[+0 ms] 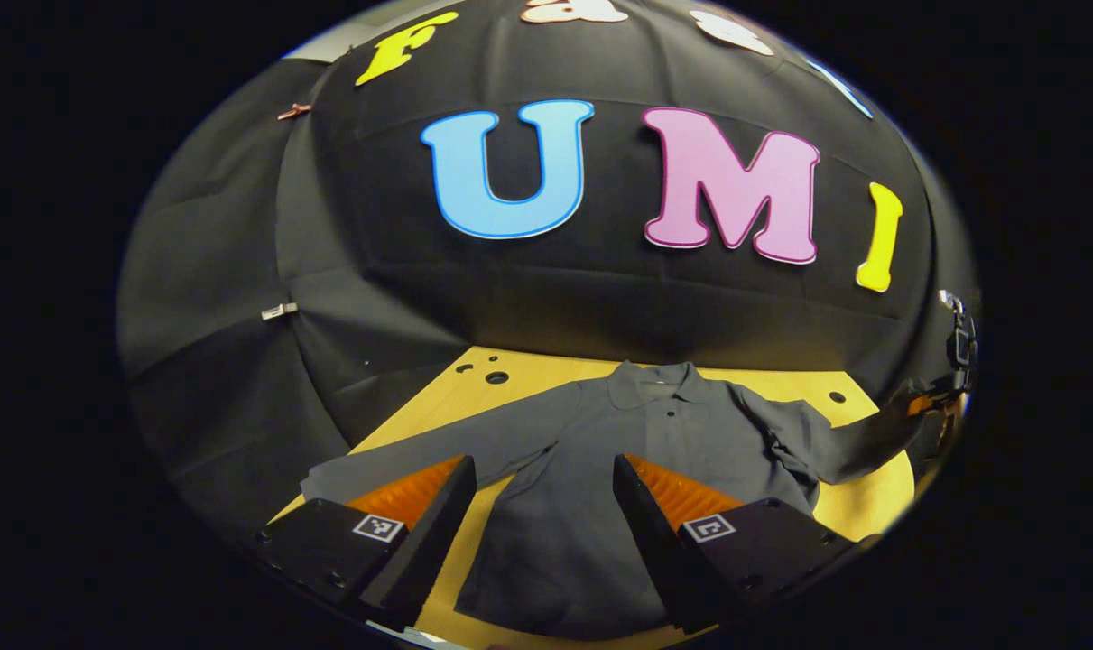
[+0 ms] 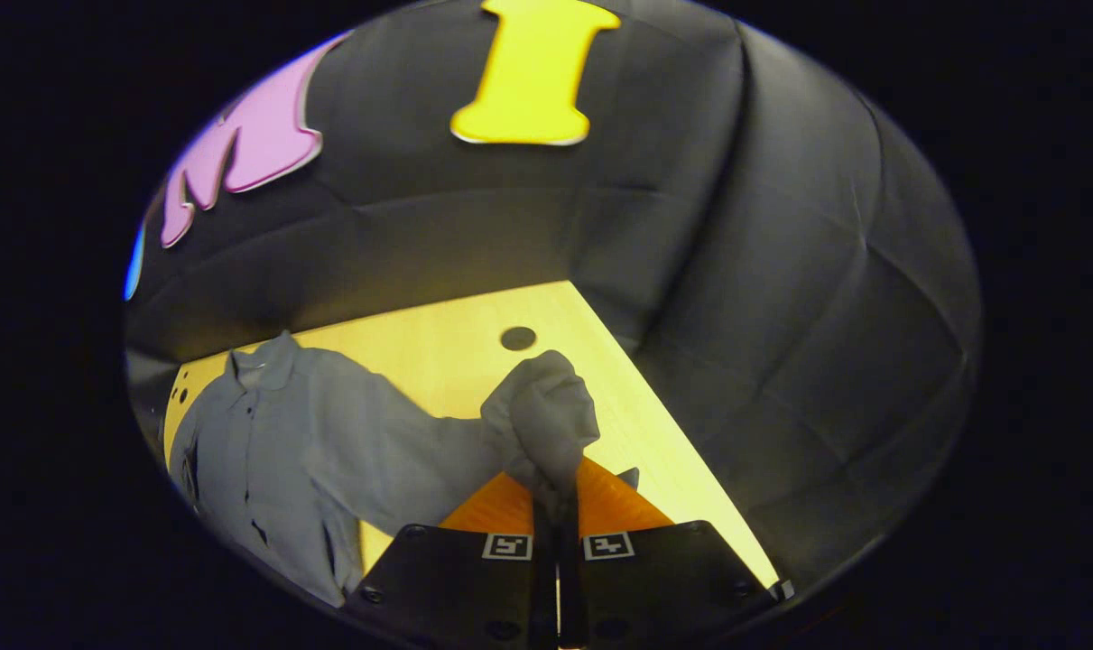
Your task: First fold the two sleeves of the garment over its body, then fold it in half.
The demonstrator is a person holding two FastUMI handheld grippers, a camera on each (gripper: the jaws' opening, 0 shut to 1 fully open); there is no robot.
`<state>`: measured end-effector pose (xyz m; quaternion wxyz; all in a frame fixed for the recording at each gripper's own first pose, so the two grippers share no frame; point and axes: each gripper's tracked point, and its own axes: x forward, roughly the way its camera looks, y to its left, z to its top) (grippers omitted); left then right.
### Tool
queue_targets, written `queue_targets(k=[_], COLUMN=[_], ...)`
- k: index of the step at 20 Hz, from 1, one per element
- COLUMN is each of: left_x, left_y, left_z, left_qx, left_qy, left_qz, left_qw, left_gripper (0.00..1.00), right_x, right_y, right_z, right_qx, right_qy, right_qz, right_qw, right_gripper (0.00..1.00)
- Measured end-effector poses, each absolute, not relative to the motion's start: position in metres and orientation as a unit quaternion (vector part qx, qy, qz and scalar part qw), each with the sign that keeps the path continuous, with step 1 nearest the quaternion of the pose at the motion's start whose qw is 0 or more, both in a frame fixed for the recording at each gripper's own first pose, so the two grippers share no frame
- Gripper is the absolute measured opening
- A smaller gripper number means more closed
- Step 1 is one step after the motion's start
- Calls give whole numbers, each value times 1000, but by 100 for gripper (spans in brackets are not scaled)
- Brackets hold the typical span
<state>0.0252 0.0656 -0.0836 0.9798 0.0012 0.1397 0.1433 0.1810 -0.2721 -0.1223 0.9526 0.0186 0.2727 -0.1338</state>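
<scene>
In the left gripper view, a dark grey polo shirt lies face up on the pale wooden surface, its collar toward the booth's black cloth wall and its hem toward the camera. One sleeve stretches flat out to the left side of the picture. The left gripper hovers above the shirt's lower body with its fingers spread wide and nothing between them; each finger block carries a small square black-and-white marker, which is a pattern and not readable writing. Round holes are drilled in the surface near the far left corner, and another near the far right. At the far right of this view the other sleeve is drawn outward and raised at its end, where the right gripper has hold of it.

In the right gripper view, the shirt's body lies to the left on the surface. The sleeve runs from it to the middle of the picture, and its cuff end stands bunched upright, pinched between the right gripper's fingers, which are pressed nearly together on the cloth. No brand mark or label on the shirt can be made out. A single dark hole sits in the surface just beyond the cuff.
</scene>
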Motion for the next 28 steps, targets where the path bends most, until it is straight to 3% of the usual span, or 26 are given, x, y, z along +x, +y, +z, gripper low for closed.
queue_targets(k=[8,18,28], left_x=[13,-36,-81], left_y=[138,222,298], left_z=[-100,-115,-126], left_qx=[-27,-40,-44], left_qy=[144,145,159], left_qz=[184,266,345], left_qw=[972,952,924], left_gripper=[96,96,96], right_x=[178,210,224], right_y=[-167,24,204], right_z=[-15,-24,-88], right_qx=[-55,-121,-104], right_qy=[219,224,269], right_qz=[-49,86,191], right_qw=[973,963,938], right_gripper=[6,6,6])
